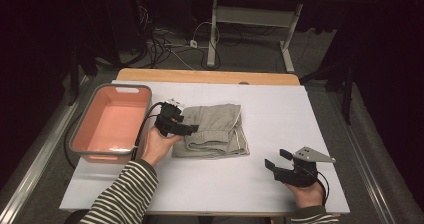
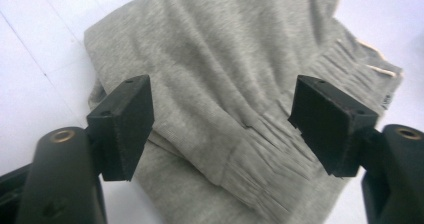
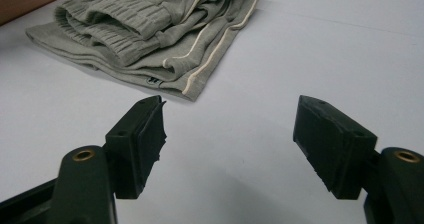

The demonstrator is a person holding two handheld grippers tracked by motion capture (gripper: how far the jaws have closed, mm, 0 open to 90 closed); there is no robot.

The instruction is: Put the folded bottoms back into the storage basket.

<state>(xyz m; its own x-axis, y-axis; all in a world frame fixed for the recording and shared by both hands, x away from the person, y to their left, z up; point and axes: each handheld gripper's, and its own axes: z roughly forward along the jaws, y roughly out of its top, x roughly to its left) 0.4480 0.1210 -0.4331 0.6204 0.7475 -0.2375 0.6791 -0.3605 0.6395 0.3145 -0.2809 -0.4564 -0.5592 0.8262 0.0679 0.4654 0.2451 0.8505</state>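
- Grey sweatpants (image 1: 212, 131) lie folded into a compact bundle on the white counter (image 1: 280, 109), just right of the pink tub (image 1: 111, 124); the elastic cuffs and cream side stripes show at the near edge in the right gripper view (image 3: 150, 29).
- The folding looks finished to me: the layers are stacked and the edges roughly square.
- The left claw (image 1: 186, 128) hangs over the bundle's left edge with its jaws spread wide. In the left gripper view the cloth (image 2: 235, 99) lies beneath and between the black pads (image 2: 125, 124), but neither pad presses on it.
- The right claw (image 1: 276, 160) rests well apart from the pants at the near right of the counter, jaws also wide and holding nothing.
- The tub stands empty beside the bundle.
- What seems left, by my reckoning, is gripping the folded pants and moving them into the tub, if that is where they belong; nothing is lifted yet.
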